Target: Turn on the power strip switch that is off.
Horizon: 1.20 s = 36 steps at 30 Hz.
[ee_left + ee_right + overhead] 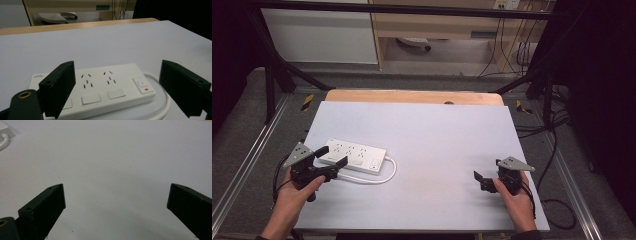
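Left gripper [332, 156]: nearest thing; black two-jaw tool, released, jaws spread wide over the near-left end of the strip, grasping nothing.
Table [437, 130]: large pale grey-blue board, wooden strip along the far edge; bare from centre to far right, plenty of room to slide or turn things.
Power strip [354, 155]: long white plastic block with sockets, rocker switch [141, 85] at its right end; lies flat, left of centre, near the table's left edge. Likely the thing being reached for.
Cord [379, 178]: white cable looping from the switch end toward the near side; could snag on a lift.
Right gripper [478, 181]: released, jaws apart over bare surface at near right, well apart from the strip; looks parked.
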{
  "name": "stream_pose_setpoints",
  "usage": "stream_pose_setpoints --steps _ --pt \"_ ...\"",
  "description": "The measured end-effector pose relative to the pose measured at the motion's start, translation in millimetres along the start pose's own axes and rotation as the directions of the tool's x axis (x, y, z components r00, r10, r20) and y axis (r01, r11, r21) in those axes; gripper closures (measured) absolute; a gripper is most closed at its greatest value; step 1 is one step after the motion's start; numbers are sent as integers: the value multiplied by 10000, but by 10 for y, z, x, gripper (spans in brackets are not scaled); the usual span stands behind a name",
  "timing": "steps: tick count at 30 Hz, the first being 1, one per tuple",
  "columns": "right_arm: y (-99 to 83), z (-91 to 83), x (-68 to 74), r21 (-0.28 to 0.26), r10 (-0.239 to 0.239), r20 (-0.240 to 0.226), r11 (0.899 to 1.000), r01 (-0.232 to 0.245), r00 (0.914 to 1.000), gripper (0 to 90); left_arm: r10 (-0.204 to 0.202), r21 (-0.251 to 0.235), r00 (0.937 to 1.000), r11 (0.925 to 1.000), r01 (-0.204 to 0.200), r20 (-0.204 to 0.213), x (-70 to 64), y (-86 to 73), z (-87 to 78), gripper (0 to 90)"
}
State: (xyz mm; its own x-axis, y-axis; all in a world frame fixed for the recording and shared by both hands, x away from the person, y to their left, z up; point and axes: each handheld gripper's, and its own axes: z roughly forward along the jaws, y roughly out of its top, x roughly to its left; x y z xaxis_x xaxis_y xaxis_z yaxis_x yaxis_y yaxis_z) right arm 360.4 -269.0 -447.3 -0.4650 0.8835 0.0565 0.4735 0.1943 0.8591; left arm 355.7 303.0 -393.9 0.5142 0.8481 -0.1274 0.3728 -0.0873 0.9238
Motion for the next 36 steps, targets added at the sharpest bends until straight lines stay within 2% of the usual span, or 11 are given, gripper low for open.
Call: stream_pose_setpoints --steps 7,29,36 --pt "0 -1 -5 -22 -13 12 10000 13 10000 23 8 37 10000 10000 -8 -2 13 17 56 188" --pt "-2 0 -5 33 -9 34 10000 8 10000 23 229 653 9996 9976 -240 170 11 -40 256 278" --pt "-6 9 1 93 -29 8 10000 29 10000 24 333 775 9994 9964 -341 126 10 -75 295 345"
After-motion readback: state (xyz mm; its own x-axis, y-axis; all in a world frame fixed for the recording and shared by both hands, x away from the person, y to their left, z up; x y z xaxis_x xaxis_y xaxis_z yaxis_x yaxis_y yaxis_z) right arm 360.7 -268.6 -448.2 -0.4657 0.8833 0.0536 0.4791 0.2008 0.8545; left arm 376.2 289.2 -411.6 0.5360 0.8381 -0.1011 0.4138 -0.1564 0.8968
